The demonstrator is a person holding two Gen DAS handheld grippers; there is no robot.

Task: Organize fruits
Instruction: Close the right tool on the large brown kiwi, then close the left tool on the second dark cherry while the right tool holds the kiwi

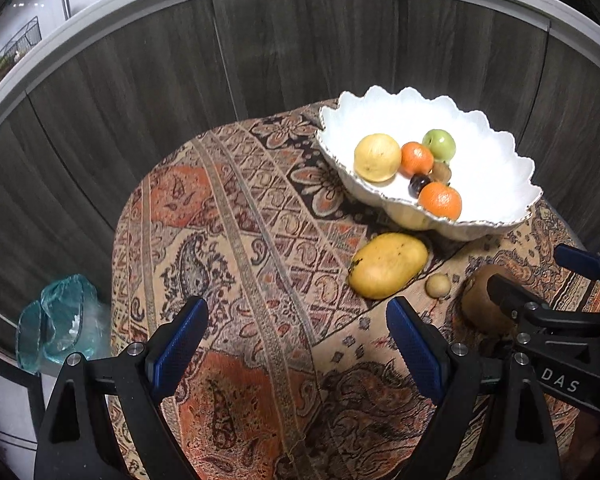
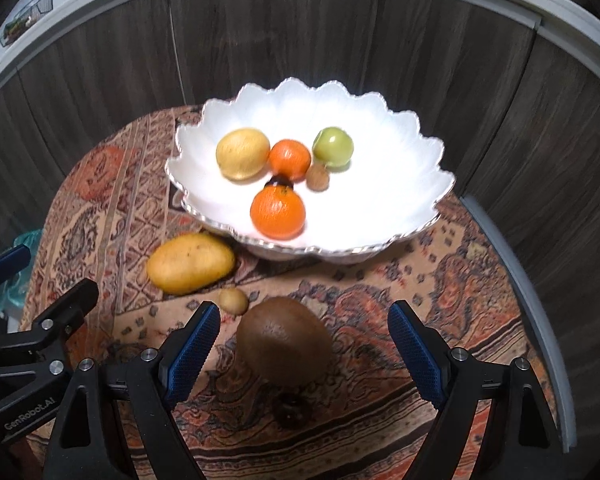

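1. Kiwi (image 2: 285, 340) sits on the patterned table (image 2: 440, 280), near its front edge, in front of the white bowl (image 2: 400, 200); we see it framed by the right gripper (image 2: 303, 350), whose blue pads stand apart, not touching it.
2. We judge it light, soft-skinned and easily bruised, so we would clamp gently across its widest middle.
3. Mango (image 2: 190, 263) and a small round fruit (image 2: 233, 301), possibly a longan, lie just left of it.
4. Left gripper (image 1: 298, 350) hangs wide apart over bare cloth.

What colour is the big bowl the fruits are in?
White, with a scalloped rim: the bowl shows best in the right wrist view.
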